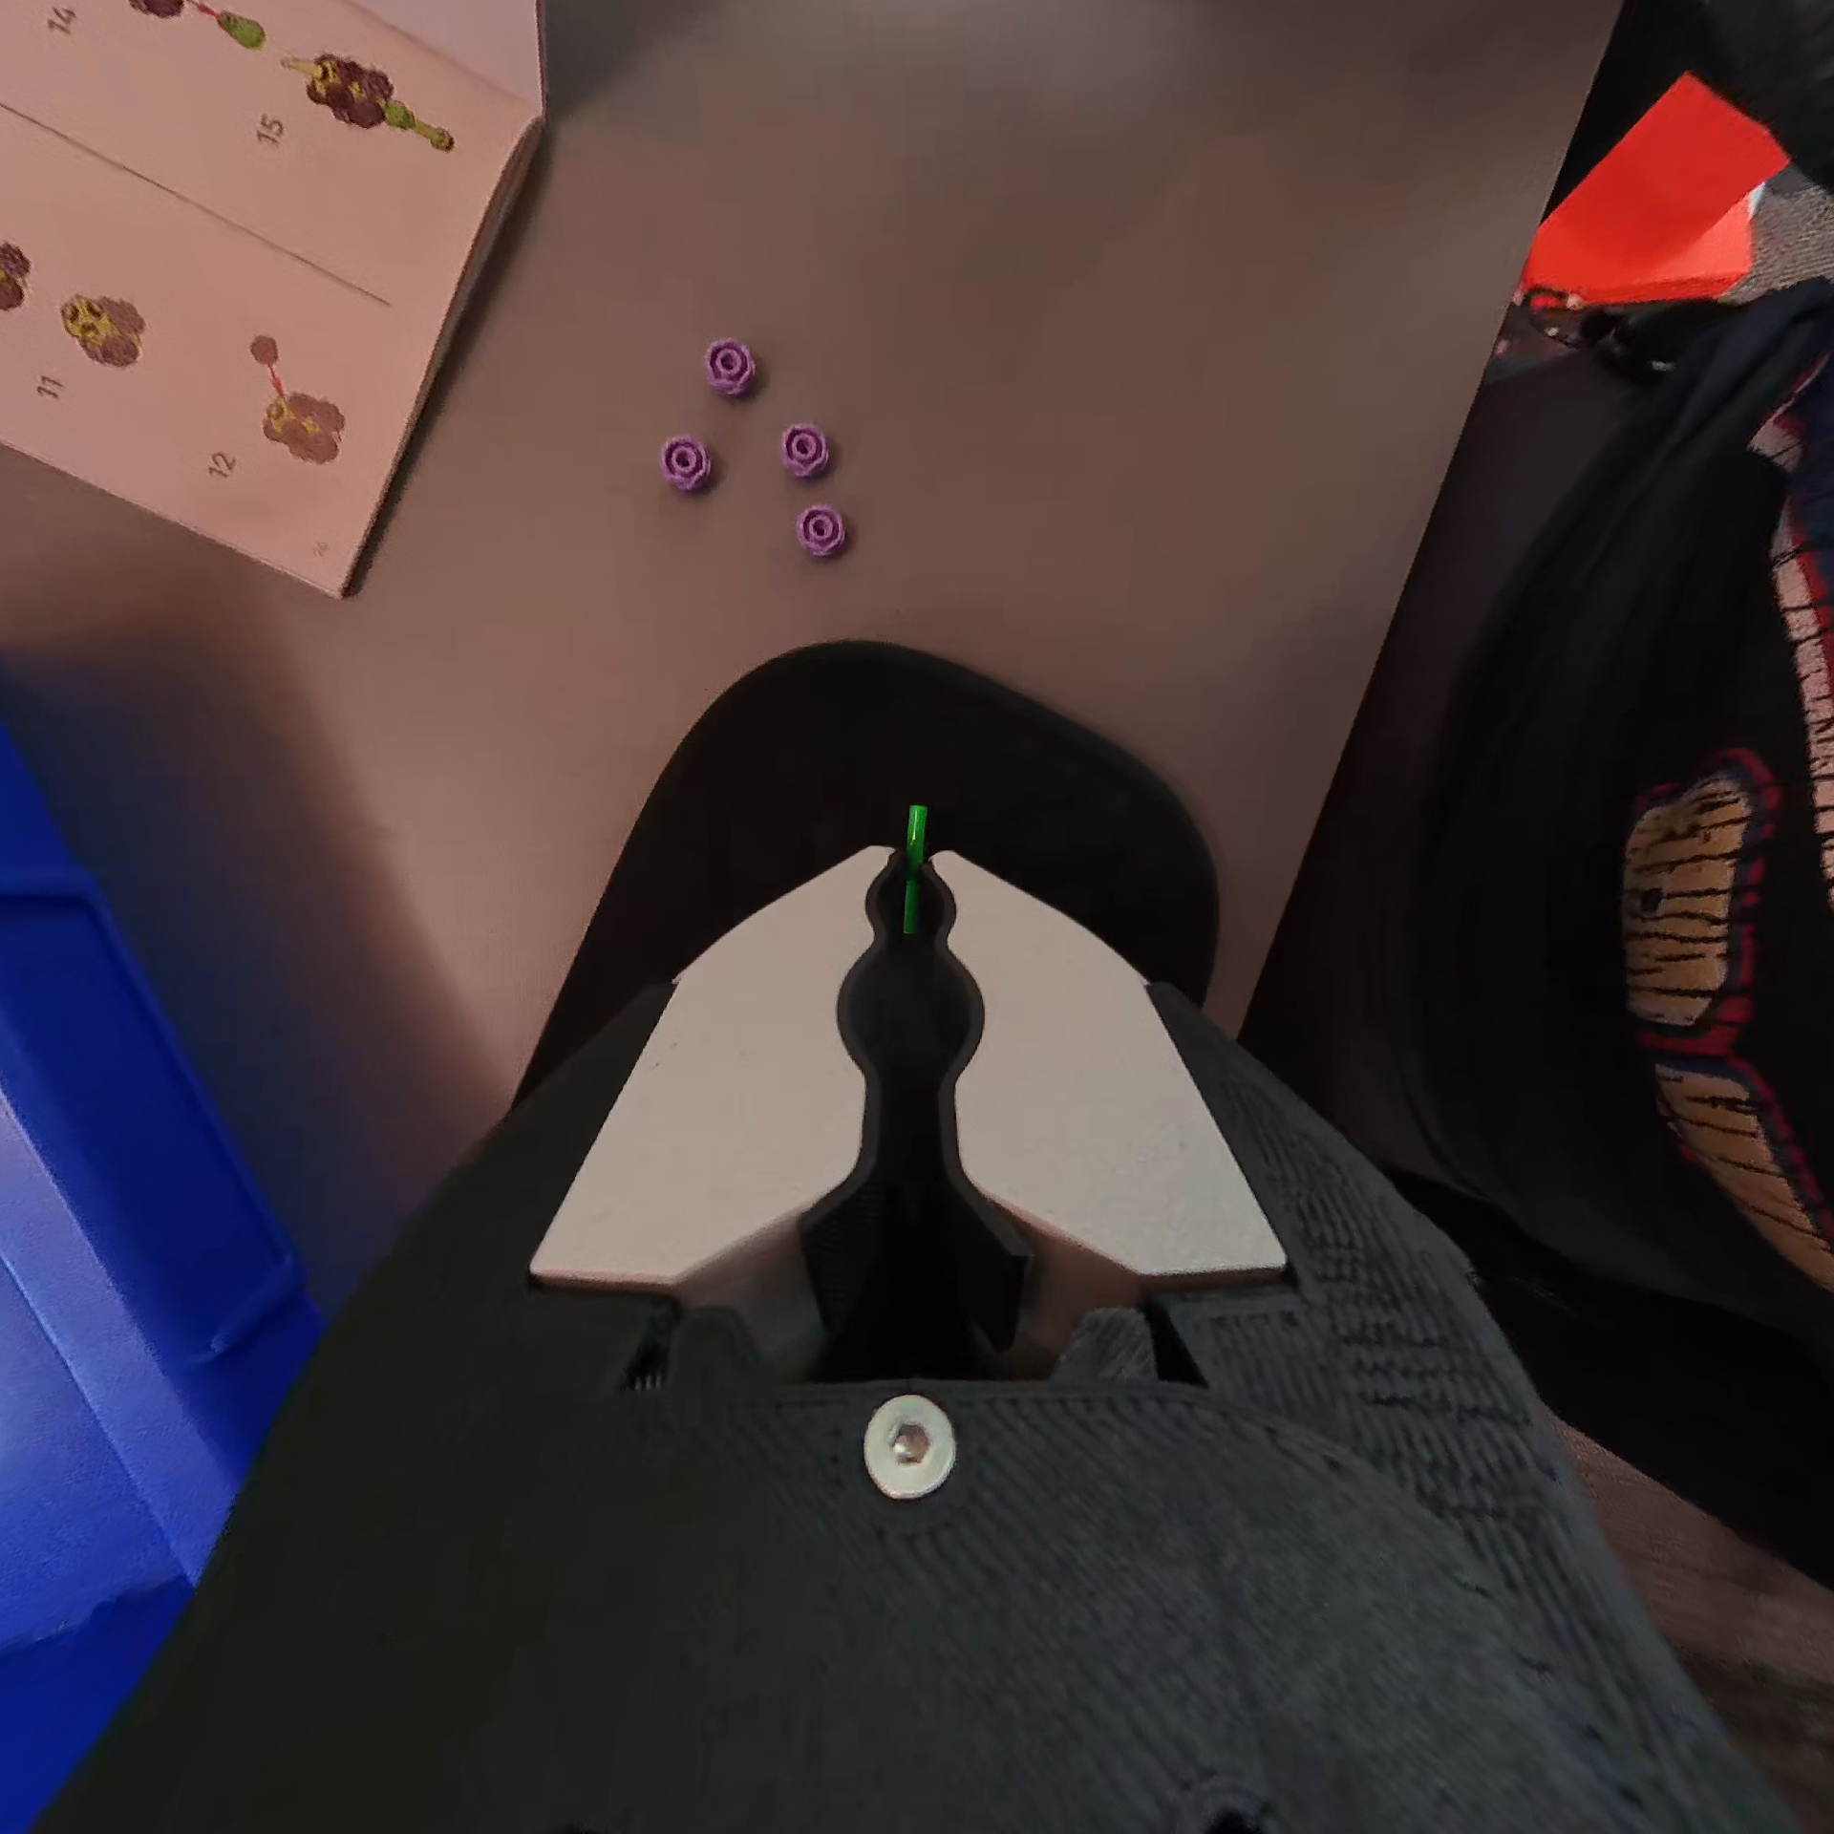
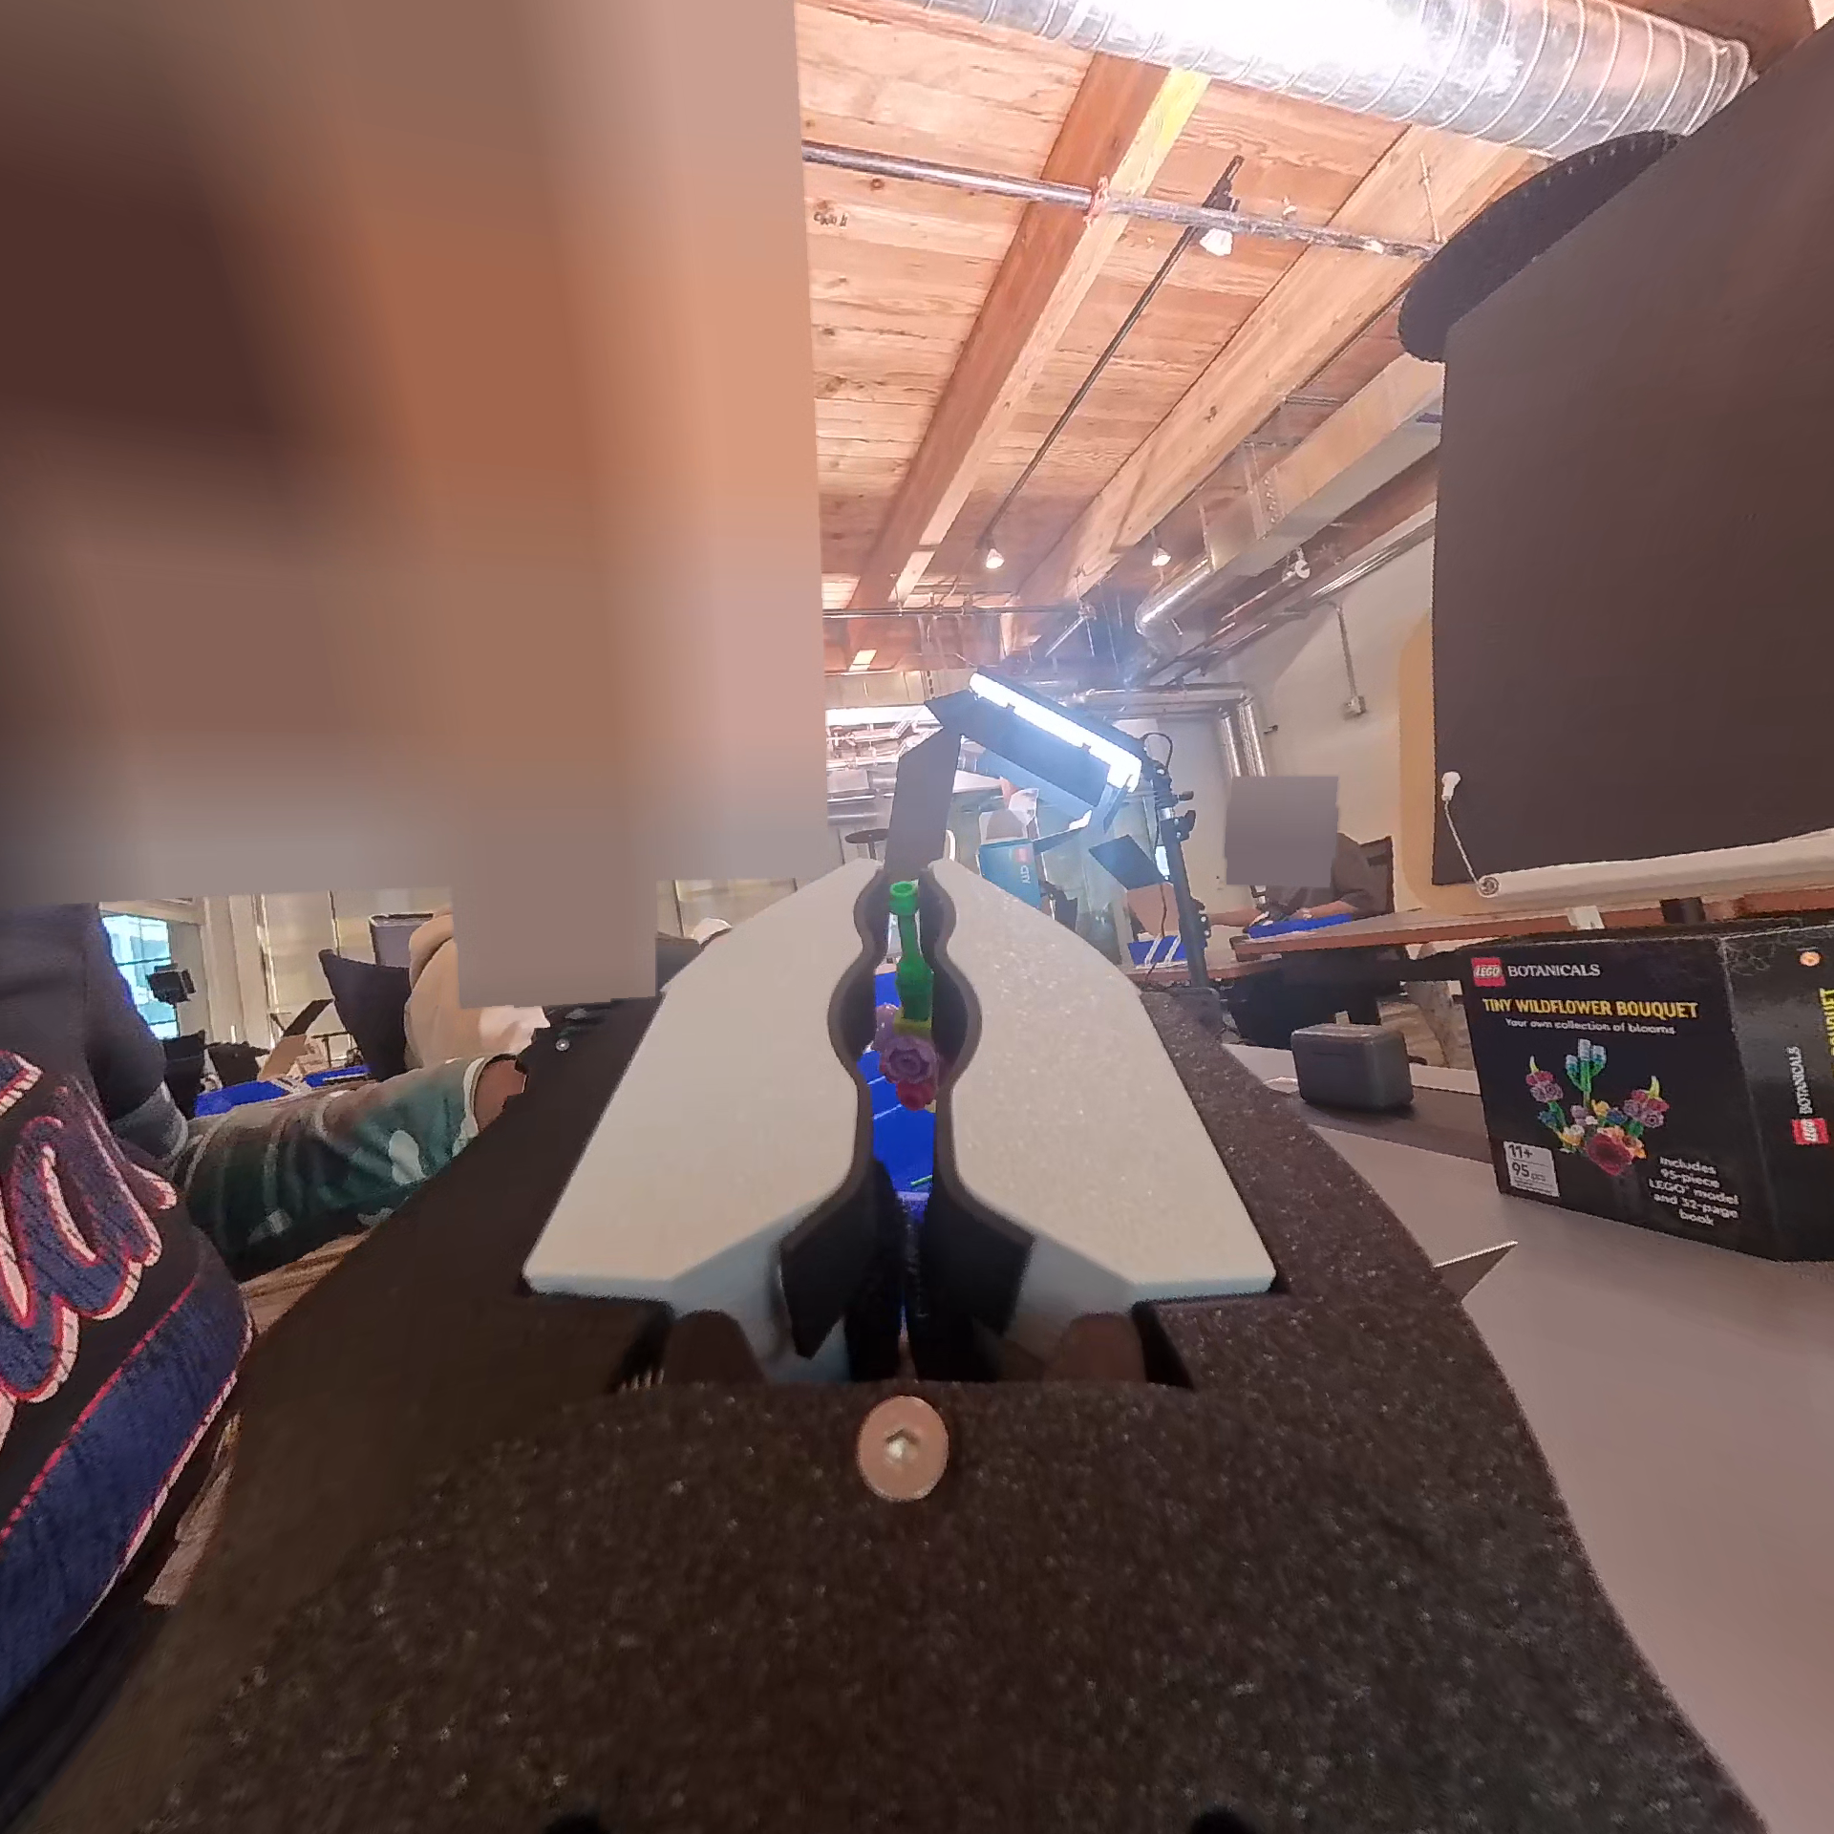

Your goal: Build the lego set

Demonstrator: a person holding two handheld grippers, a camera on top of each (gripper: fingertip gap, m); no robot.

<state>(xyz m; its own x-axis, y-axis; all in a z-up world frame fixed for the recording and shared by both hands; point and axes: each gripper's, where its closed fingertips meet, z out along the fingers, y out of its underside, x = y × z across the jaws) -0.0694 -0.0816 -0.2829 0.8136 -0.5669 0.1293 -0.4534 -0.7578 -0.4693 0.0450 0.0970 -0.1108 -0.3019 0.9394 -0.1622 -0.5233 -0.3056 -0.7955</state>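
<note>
The grey tabletop (image 1: 992, 248) is carrying an open instruction booklet (image 1: 248, 248) at its far left corner, with four purple flower pieces (image 1: 754, 447) lying loose in bare open space just right of it. The left hand-held gripper (image 1: 913, 873) is pinching a thin green stem (image 1: 915, 863) above that clear patch. The right hand-held gripper (image 2: 905, 893) is clamping a green-stemmed flower assembly (image 2: 911, 1032) upright, under timber ceiling beams (image 2: 1042, 298). The black set box (image 2: 1637, 1092) is sitting at the right, near the tabletop's edge.
</note>
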